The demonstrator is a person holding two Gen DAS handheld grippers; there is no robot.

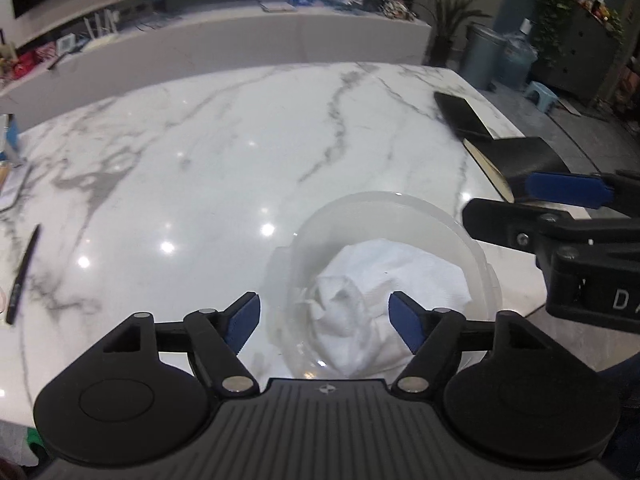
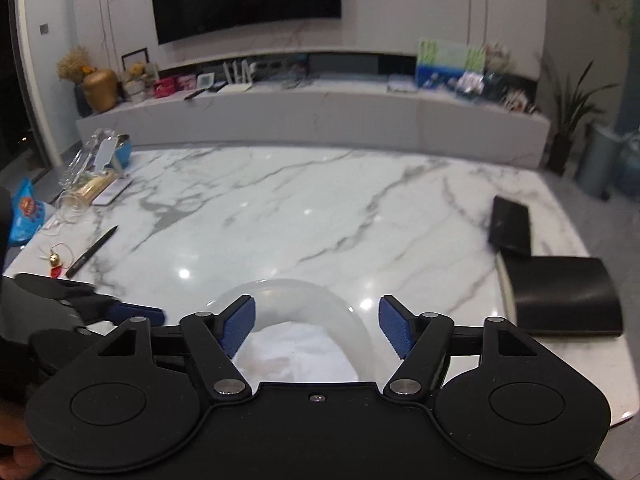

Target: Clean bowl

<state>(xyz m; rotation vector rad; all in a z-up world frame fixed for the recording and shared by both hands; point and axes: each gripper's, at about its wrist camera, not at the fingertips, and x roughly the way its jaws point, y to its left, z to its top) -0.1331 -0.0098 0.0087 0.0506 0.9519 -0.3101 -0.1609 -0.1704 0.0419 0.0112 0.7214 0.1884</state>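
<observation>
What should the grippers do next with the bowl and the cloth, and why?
Probably lower the right gripper and close it on the cloth. The cloth lies loose inside the bowl, and both grippers' jaws stand open, holding nothing, so no wiping can start yet.

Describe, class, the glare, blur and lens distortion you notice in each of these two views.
Left wrist view: round lamp glare dots on the marble table, far shelf bowed by the fisheye, bowl translucent and hazy. Right wrist view: similar glare spots on the table, room dim, left gripper smeared by blur at the edge.
</observation>
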